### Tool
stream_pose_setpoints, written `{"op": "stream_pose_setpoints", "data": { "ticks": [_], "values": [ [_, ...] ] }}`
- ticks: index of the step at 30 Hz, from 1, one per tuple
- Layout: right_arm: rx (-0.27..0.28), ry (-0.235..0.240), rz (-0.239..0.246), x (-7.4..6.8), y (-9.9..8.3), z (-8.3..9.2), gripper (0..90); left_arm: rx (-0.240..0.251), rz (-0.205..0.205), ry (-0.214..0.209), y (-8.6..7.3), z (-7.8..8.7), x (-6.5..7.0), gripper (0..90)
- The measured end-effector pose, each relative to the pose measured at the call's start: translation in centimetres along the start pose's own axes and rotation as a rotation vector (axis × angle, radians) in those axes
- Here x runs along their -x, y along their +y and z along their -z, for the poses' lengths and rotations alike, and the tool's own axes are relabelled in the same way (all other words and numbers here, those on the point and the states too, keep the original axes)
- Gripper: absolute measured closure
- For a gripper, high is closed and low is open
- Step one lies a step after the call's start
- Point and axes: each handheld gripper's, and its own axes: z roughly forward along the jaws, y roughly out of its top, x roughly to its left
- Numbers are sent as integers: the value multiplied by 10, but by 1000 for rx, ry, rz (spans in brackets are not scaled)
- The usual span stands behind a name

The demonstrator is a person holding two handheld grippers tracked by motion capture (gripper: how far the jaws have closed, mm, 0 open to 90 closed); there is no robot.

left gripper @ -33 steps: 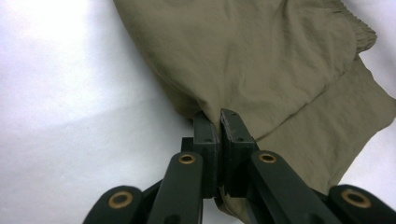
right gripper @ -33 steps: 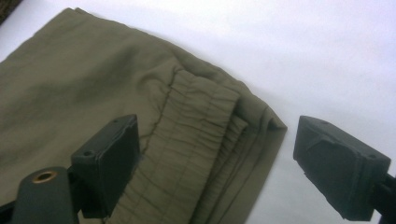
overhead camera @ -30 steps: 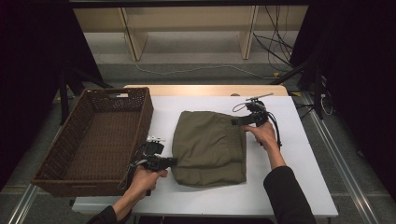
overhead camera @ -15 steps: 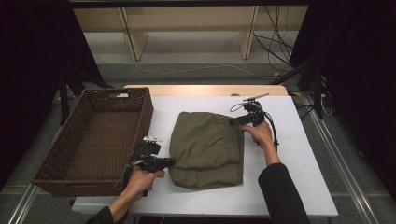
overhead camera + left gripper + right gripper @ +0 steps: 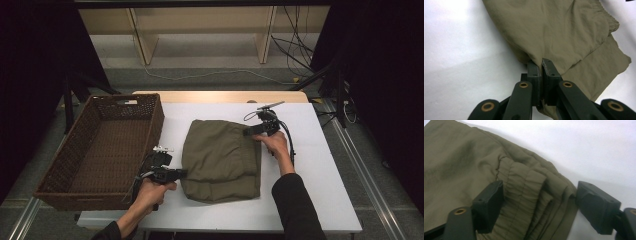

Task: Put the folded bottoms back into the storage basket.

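A folded olive-green garment [image 5: 222, 160] lies on the white table [image 5: 320, 200]. My left gripper [image 5: 181, 173] is at its left edge, low on the side, and is shut on a pinch of the cloth [image 5: 554, 30]; the jaws [image 5: 541, 62] meet with fabric between them. My right gripper [image 5: 248, 132] is at the garment's far right corner. Its jaws [image 5: 539, 195] straddle the gathered elastic waistband [image 5: 524, 187] and have just been closing. The left jaw lies against the cloth and the right jaw stands off it, so the gripper is open.
A brown wicker basket [image 5: 107, 155] stands at the table's left, just beside my left hand. Bare white table lies to the right of the garment and in front of it. Shelving and cables are on the floor beyond the far edge.
The right gripper has slid a little left onto the garment's far right corner. The left gripper and the garment have stayed put.
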Motion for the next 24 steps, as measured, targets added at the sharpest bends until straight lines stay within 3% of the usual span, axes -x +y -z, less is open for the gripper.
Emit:
{"op": "stream_pose_setpoints", "data": {
  "ticks": [3, 9, 18, 24],
  "values": [
    [0, 8, -1, 0, 0, 0, 304, -1, -4, 1, 0, 0, 0, 851],
    [-4, 43, -15, -3, -1, 0, 488, 2, -3, 2, 0, 0, 1, 850],
    [4, 52, -34, -4, 0, 4, 708, 2, -15, 4, 0, -2, 2, 851],
    [13, 52, -26, -7, 1, 8, 780, 9, -21, 2, 0, -1, 3, 852]
  ]
}}
